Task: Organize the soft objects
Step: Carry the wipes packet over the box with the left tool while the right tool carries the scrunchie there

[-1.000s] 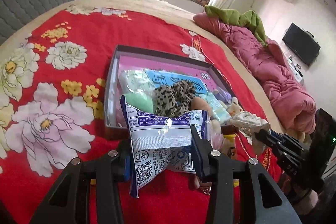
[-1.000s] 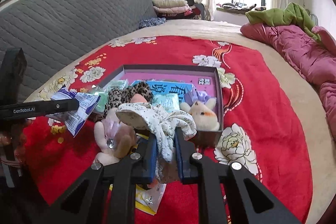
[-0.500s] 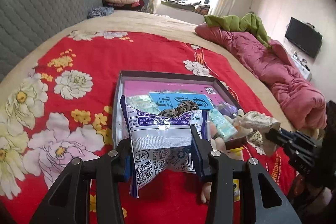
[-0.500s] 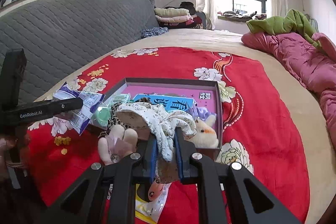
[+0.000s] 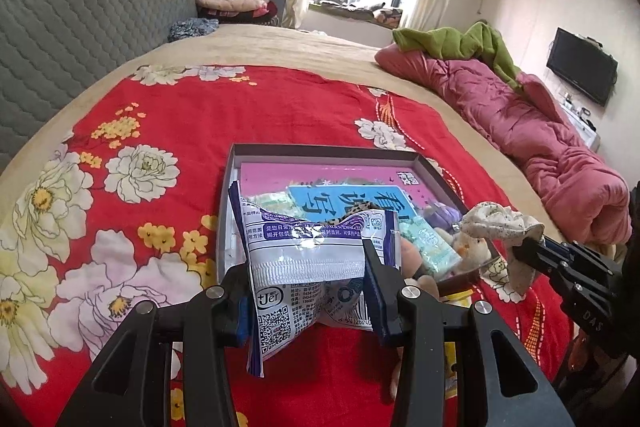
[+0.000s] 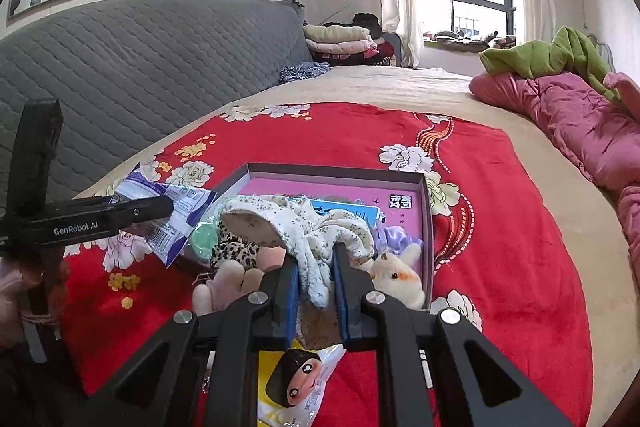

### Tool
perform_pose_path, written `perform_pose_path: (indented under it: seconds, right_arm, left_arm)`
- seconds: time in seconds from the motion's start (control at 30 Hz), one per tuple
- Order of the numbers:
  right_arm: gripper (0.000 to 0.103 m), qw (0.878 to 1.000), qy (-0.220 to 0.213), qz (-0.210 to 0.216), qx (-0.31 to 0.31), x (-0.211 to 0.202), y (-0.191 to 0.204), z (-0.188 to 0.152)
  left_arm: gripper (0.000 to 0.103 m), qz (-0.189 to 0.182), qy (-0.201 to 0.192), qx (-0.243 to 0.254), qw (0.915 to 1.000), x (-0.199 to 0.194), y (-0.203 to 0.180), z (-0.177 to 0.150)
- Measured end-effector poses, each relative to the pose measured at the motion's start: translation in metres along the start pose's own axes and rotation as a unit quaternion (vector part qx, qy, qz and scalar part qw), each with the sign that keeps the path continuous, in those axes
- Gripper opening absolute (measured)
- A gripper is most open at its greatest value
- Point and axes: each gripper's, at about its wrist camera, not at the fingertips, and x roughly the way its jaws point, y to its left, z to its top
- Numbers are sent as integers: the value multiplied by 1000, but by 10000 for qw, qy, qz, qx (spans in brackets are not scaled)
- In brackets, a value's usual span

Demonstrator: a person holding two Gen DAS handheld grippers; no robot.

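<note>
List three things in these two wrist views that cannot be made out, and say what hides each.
1. Left wrist view: the near part of the box floor is covered by the wet-wipe packet in the left claw.
2. Right wrist view: the doll shows only its face; the right claw and floral cloth hide its body.
3. Right wrist view: the yellow bag runs off the bottom edge.

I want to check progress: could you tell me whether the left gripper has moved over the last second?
Yes. The left gripper, shut on the packet, has risen and pulled back: the box sits lower in its view, and more headboard shows.
</note>
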Motion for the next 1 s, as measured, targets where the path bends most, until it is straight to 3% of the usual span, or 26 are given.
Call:
perform_pose_path:
  seconds: [1.0]
  right_arm:
    - [16, 9999, -60, -131, 16, 36, -21, 18]
  left_arm:
    - [46, -125, -6, 98, 9999, 47, -18, 20]
